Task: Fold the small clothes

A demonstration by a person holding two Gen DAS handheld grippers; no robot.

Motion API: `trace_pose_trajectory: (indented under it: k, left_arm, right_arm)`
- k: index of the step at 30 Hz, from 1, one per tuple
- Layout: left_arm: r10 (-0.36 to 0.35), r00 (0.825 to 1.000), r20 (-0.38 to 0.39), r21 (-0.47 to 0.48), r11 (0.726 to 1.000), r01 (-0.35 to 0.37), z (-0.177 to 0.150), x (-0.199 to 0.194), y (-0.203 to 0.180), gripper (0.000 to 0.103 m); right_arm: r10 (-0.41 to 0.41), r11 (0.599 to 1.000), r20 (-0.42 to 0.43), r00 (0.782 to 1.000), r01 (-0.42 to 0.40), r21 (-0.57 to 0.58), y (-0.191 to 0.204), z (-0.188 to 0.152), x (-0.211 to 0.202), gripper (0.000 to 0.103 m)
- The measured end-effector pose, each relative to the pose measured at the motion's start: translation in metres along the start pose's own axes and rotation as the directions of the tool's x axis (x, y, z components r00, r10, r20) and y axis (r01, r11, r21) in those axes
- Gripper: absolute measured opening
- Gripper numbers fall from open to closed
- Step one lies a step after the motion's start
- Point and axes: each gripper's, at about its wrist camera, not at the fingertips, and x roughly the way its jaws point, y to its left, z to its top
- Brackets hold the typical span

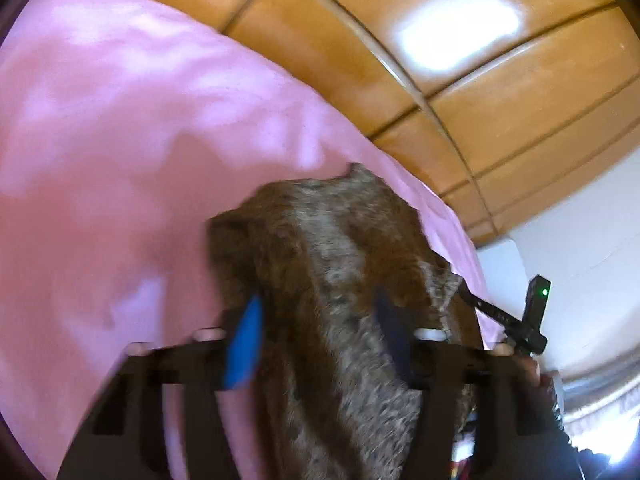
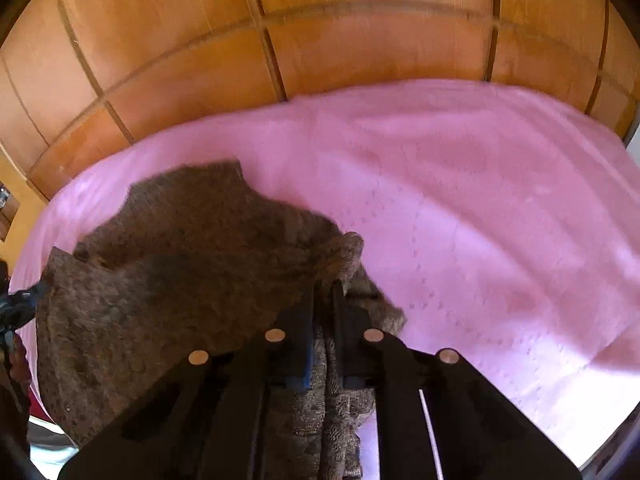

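Black plastic fingers of the right gripper (image 2: 323, 300) stand almost together, pinching a bunched fold of a brown knitted garment (image 2: 172, 264) whose coarse, speckled weave shows between the pads. From that pinch the woolly fabric spreads leftward in a rumpled, irregular sheet, its ragged edge lying on a pink bedspread (image 2: 480, 208) stitched with faint dotted lines.

In the left wrist view, the left gripper (image 1: 320, 340) holds its jaws narrowly apart, one pad blue (image 1: 244, 348) and the other dark, with a thick ridge of the same brown knit (image 1: 336, 264) running up between them; motion blur hides whether the pads press on it. A black part of the other tool, bearing a small green light (image 1: 538, 308), juts in at the right edge.

Beyond the soft, wrinkled bedspread (image 1: 120, 160) rise glossy orange-brown wooden panels (image 2: 360, 40) divided by dark grooves.
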Motion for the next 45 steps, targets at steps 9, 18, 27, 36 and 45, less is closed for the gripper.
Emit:
trace_pose_trajectory:
  k: [9, 18, 27, 36, 45]
  left_arm:
    - [0.225, 0.974, 0.033, -0.018, 0.974, -0.225, 0.012, 0.012, 0.007, 0.008]
    - [0.087, 0.996, 0.020, -0.024, 0.996, -0.086, -0.021, -0.035, 0.004, 0.038]
    - [0.020, 0.999, -0.050, 0.065, 0.998, -0.017, -0.107, -0.068, -0.012, 0.053]
    - [0.321, 0.947, 0.010, 0.296, 0.904, -0.310, -0.137, -0.052, -0.047, 0.015]
    - [0.425, 0.902, 0.076, 0.409, 0.812, -0.417, -0.145, -0.046, -0.062, 0.010]
  right_arm:
    - [-0.089, 0.992, -0.028, 0.996, 0.091, 0.093, -0.029, -0.009, 0.029, 0.006]
    - [-0.064, 0.992, 0.041, 0.997, 0.059, 0.107, -0.027, -0.016, 0.008, 0.049]
    - [0.074, 0.994, 0.028, 0.997, -0.076, 0.076, 0.002, -0.064, -0.035, 0.055]
    - [0.062, 0.997, -0.042, 0.997, -0.060, 0.050, 0.000, -0.118, -0.065, 0.012]
    - [0.038, 0.998, -0.057, 0.998, -0.035, 0.049, -0.003, -0.124, -0.060, 0.008]
